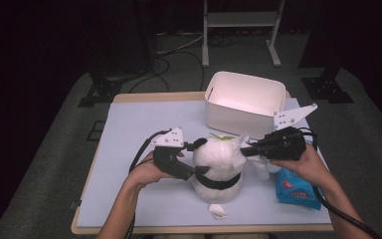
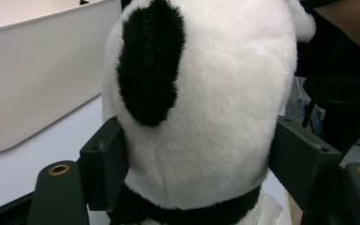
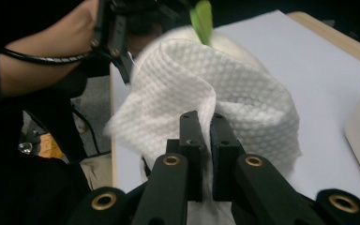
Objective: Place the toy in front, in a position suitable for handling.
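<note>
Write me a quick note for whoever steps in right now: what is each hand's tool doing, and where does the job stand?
Left tool: jaws clamped on both sides of the panda plush toy, holding it upright on the table.
Right tool: shut on a white dimpled wipe, pressed against the side of the panda's head.
Nearby: blue wipe packet by the right hand, white bin behind the toy, one loose white piece on the table in front of it.
Done: toy steadied, wipe in the grip and on the toy.
Left: probably finish wiping; the bin may be where the wipe or toy goes after.
</note>
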